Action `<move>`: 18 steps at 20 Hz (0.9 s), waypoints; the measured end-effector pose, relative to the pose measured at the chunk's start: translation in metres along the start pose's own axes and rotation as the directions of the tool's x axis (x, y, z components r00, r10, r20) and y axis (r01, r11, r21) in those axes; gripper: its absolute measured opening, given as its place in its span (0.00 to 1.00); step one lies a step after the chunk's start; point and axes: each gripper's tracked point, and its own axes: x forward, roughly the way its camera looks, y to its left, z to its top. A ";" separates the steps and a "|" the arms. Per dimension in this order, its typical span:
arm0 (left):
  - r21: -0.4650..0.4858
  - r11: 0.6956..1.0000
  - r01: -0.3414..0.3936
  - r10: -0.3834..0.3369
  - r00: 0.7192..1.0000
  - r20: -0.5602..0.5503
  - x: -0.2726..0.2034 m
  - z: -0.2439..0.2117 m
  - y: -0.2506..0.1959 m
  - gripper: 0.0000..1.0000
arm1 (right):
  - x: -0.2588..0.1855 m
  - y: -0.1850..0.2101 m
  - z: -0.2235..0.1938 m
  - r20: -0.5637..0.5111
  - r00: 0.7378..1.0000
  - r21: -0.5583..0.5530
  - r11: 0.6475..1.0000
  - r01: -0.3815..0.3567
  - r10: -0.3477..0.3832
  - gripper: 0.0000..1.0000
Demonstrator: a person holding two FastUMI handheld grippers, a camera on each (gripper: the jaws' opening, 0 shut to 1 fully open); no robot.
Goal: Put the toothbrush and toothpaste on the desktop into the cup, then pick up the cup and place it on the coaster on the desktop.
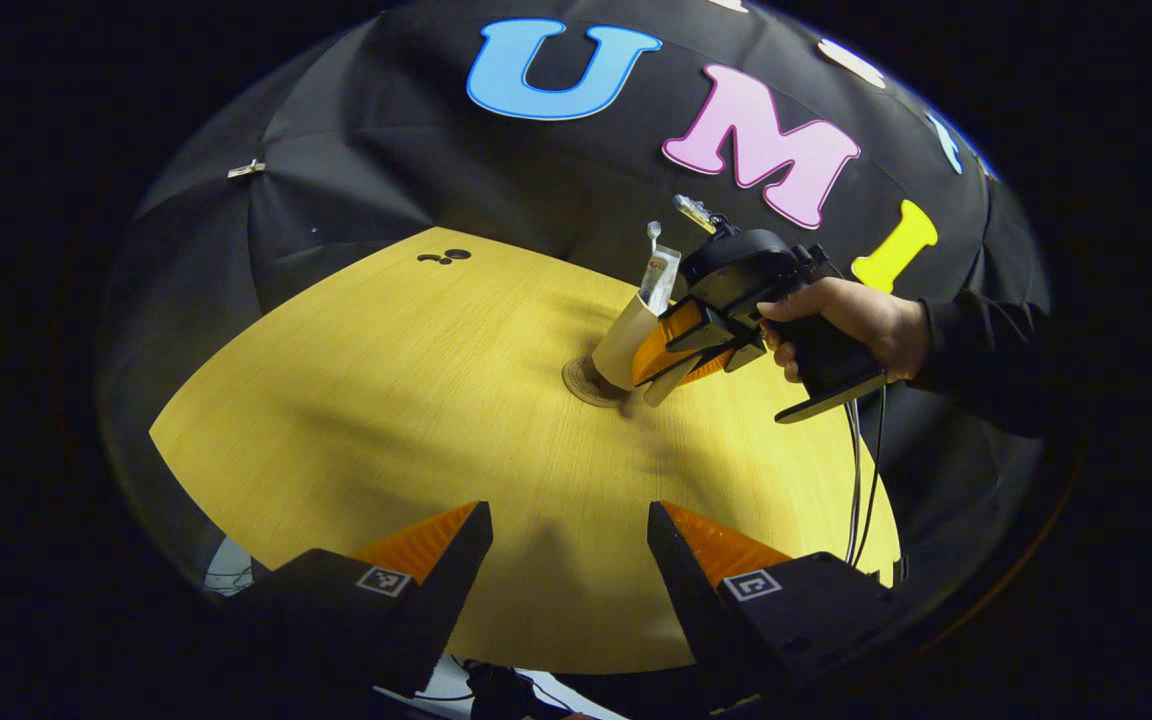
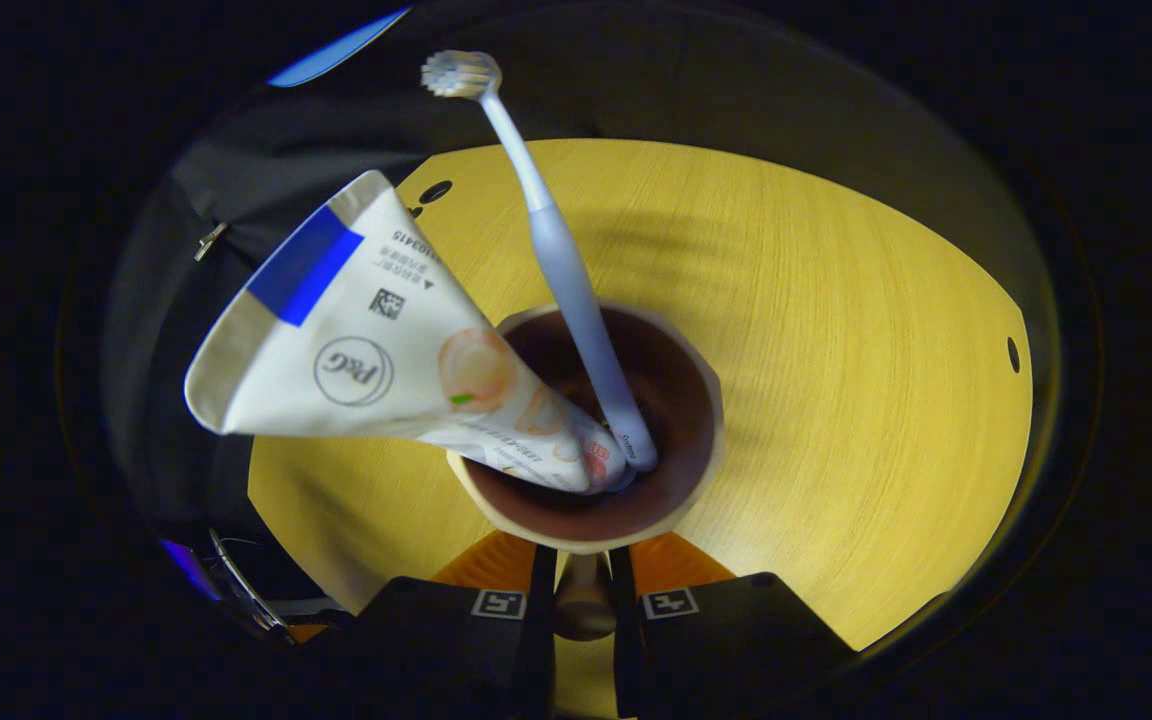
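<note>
Cup [image 2: 591, 505], with the toothbrush [image 2: 561, 265] and toothpaste [image 2: 376, 355] already standing in it, is the thing to mind now. In the left gripper view it is tilted, its base at or just over the near edge of the round coaster [image 1: 584, 383] on the worktop [image 1: 416, 400]; whether it touches I cannot tell.

The right gripper [image 2: 584, 590] has its jaws nearly closed on a small handle or lug low on the cup's wall, on the side toward the camera. That looks a narrow purchase, so the cup could swing or twist about it.

Judging by its look, the cup is stiff and fairly light, smooth-walled and likely slippery. The load sits high: the soft tube leans far out over the rim to one side, and the thin brush rises well above the rim beside it. Both are loose and could shift or tip out if the cup leans further. It should be levelled before it is set down.

The left gripper [image 1: 566, 560] hangs well short of the cup, over bare worktop, jaws wide apart and holding nothing.
</note>
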 end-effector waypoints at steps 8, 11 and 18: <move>-0.003 1.000 -0.017 0.017 1.000 -0.008 -0.004 -0.005 0.009 0.97 | 0.022 0.011 -0.001 -0.031 0.998 -0.047 0.997 0.058 -0.060 0.29; -0.006 1.000 -0.015 0.015 1.000 -0.014 -0.004 -0.007 0.009 0.97 | 0.014 0.010 -0.002 -0.031 0.999 -0.038 0.998 0.041 -0.042 0.30; 0.016 1.000 -0.001 0.001 1.000 -0.004 -0.004 -0.006 0.003 0.97 | 0.000 0.018 0.008 0.019 0.999 -0.031 0.999 0.031 -0.031 0.70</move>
